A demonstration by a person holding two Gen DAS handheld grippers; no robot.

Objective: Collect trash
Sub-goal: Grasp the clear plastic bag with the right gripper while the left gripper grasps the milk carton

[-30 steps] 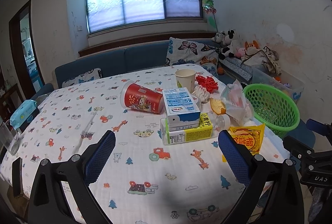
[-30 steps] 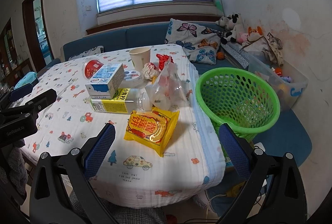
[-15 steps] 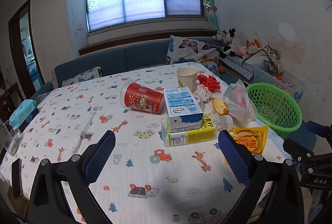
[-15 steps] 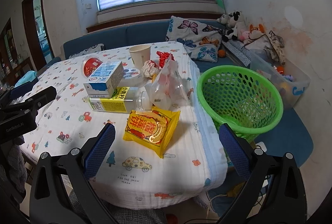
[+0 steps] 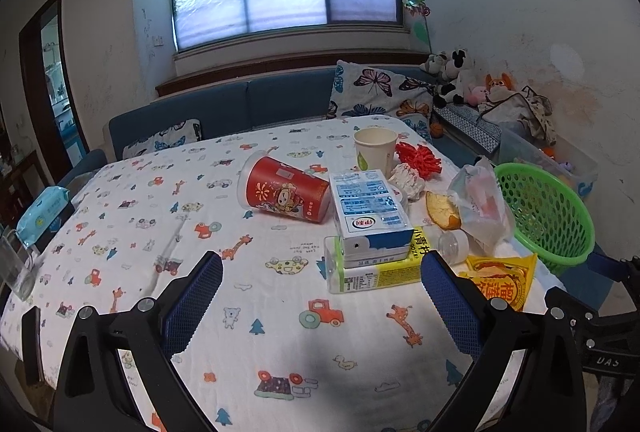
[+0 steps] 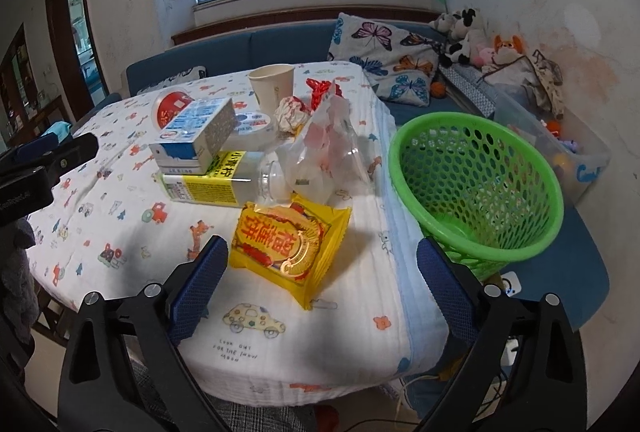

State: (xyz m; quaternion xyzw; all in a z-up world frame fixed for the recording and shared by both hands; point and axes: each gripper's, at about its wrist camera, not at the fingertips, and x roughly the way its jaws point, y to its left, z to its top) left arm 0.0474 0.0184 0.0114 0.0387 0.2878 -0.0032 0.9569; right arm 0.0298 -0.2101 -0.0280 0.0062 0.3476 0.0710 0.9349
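Trash lies in a heap on the cloth-covered table [image 5: 160, 232]. A blue-white milk carton [image 5: 370, 220] rests on a yellow-labelled bottle [image 5: 380, 270], with a toppled red cup [image 5: 286, 194], a paper cup [image 5: 374, 150] and a clear plastic bag [image 5: 480, 204] around them. My left gripper [image 5: 320, 264] is open just short of the bottle, with nothing between its fingers. My right gripper [image 6: 322, 246] hovers over a yellow snack packet [image 6: 280, 236]. Its jaws are closing, and the packet lies between the fingertips with the pads clear of it. A green basket [image 6: 476, 184] stands off the table's right edge.
Crumpled paper [image 5: 408, 178], a red ruffled scrap [image 5: 418, 158] and an orange peel [image 5: 440, 208] lie behind the carton. A wipes pack [image 5: 42, 210] and a glass jar [image 5: 16, 264] sit at the left edge. A blue sofa [image 5: 240, 104], plush toys [image 5: 452, 76] and a clear bin [image 6: 580, 160] ring the table.
Both grippers have crept toward the heap. The right one has dropped lower over the yellow packet, and its fingers stand slightly narrower. The trash has not moved.
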